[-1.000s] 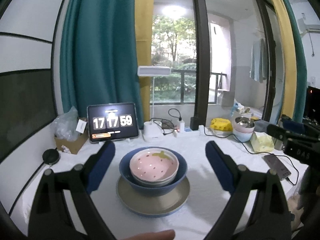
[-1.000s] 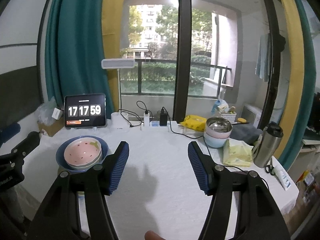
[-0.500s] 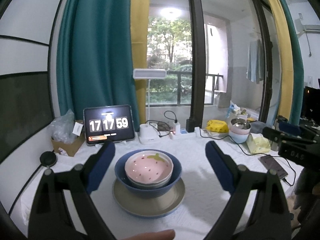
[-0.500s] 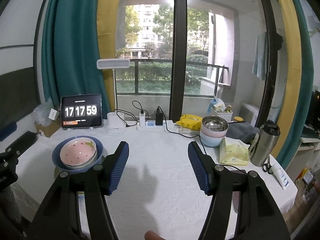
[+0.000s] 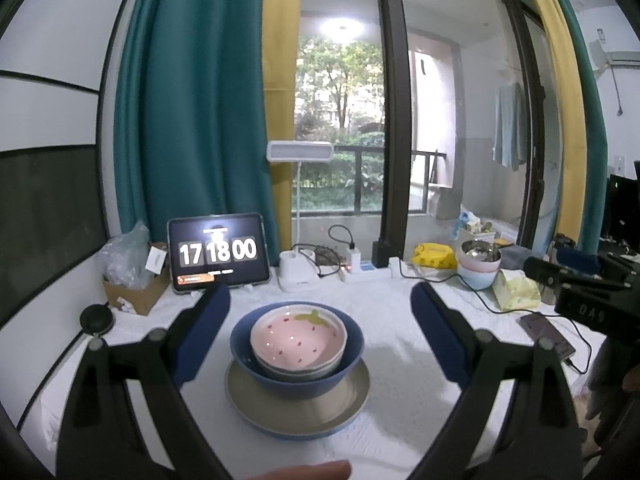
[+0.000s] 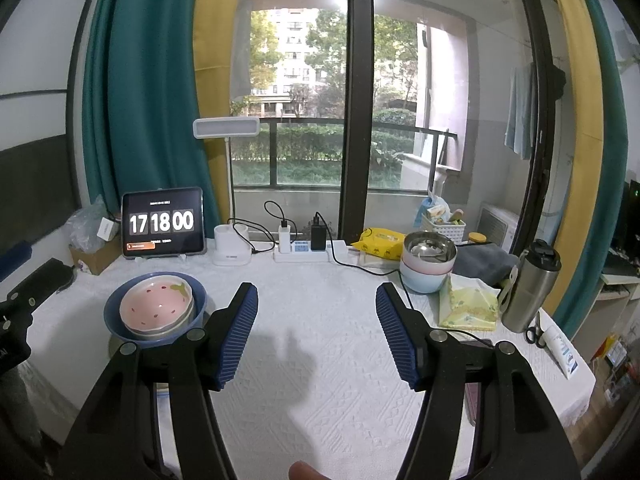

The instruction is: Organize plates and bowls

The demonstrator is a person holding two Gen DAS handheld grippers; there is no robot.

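A pink strawberry bowl point(image 5: 298, 338) nests in a blue bowl point(image 5: 348, 356), which sits on a grey-green plate point(image 5: 316, 410) on the white table. My left gripper point(image 5: 320, 328) is open, its blue pads to either side of this stack and not touching it. In the right wrist view the same stack point(image 6: 156, 312) lies at the left, and my right gripper point(image 6: 317, 330) stands open over bare cloth with nothing between its fingers. A second stack with a steel bowl point(image 6: 429, 246) on pastel bowls point(image 6: 424, 278) stands at the back right.
A tablet clock point(image 6: 163, 227), a lamp base point(image 6: 232, 250) and a power strip point(image 6: 304, 254) line the back edge. A steel flask point(image 6: 528, 288), yellow tissue pack point(image 6: 468, 306), phone point(image 5: 546, 334) and cable sit to the right. A cardboard box point(image 5: 134, 290) is at the far left.
Both views have shifted slightly, the crockery stack sitting a touch lower and nearer in frame. The clock has ticked over to a new minute. Both grippers stay open.
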